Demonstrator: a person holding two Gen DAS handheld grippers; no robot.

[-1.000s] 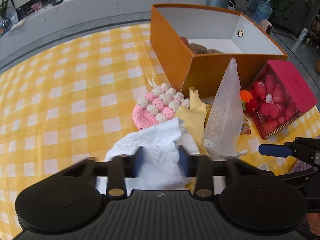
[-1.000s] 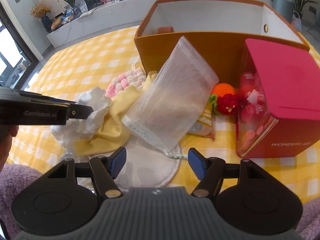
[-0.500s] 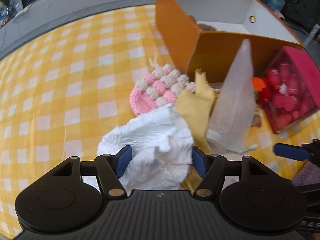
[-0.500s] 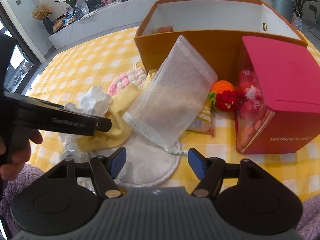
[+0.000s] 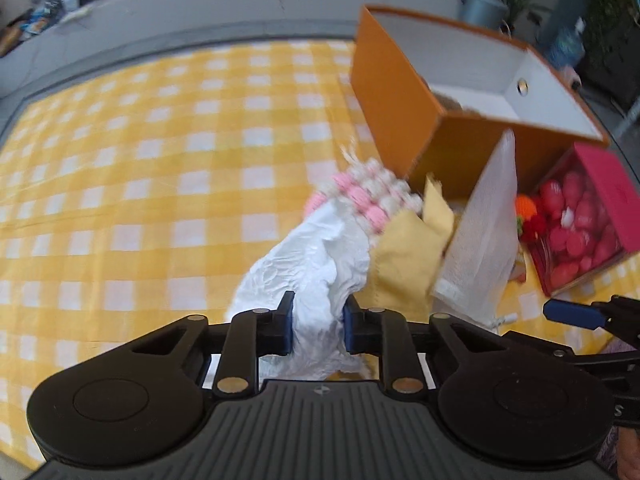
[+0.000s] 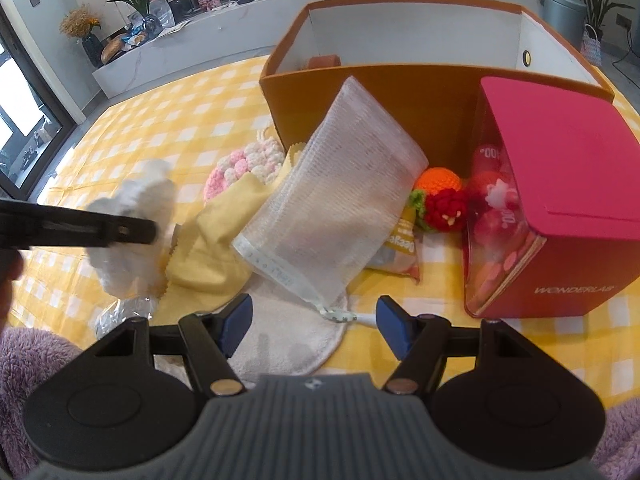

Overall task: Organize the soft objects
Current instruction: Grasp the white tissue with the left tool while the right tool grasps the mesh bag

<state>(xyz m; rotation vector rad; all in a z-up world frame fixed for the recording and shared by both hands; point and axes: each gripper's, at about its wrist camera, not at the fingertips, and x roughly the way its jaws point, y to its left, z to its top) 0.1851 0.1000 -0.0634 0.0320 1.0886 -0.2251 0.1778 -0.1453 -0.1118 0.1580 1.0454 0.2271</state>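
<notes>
and on the left wrist view, the left gripper (image 5: 317, 330) had its blue pads (image 5: 285, 330) pinched in narrow on the white crumpled cloth (image 5: 316, 264), low in the middle of the frame, the cloth bunching up between the fingers and rising toward the centre. just past its upper tip sat the pink and white crochet piece (image 5: 370, 198), touching the cloth's top edge in that view. right beside it the yellow cloth (image 5: 404, 256) lay folded, and the white mesh bag (image 5: 484, 236) leaned up against the orange box (image 5: 404, 120), which stood open in the upper right. far right, the red box (image 5: 600, 216) showed its red contents through a clear side, with the orange crochet ball (image 6: 438, 178) tucked between it and the mesh bag. all of it was on the yellow checked tablecloth (image 5: 160, 160).

over on the right wrist view, the white cloth appeared at the left edge, blurred, clamped by the dark fingers of the left gripper coming in from the left. centre frame, the mesh bag lay tilted over the yellow cloth, its lower end resting on a round white pad (image 6: 288, 340). the right gripper (image 6: 314, 326) sat at the bottom with its jaws spread wide, gripping nothing, the pad and the bag's lower edge between the fingertips. a red crochet flower (image 6: 446, 208) nestled just beside the orange ball, against the red box at the right.
</notes>
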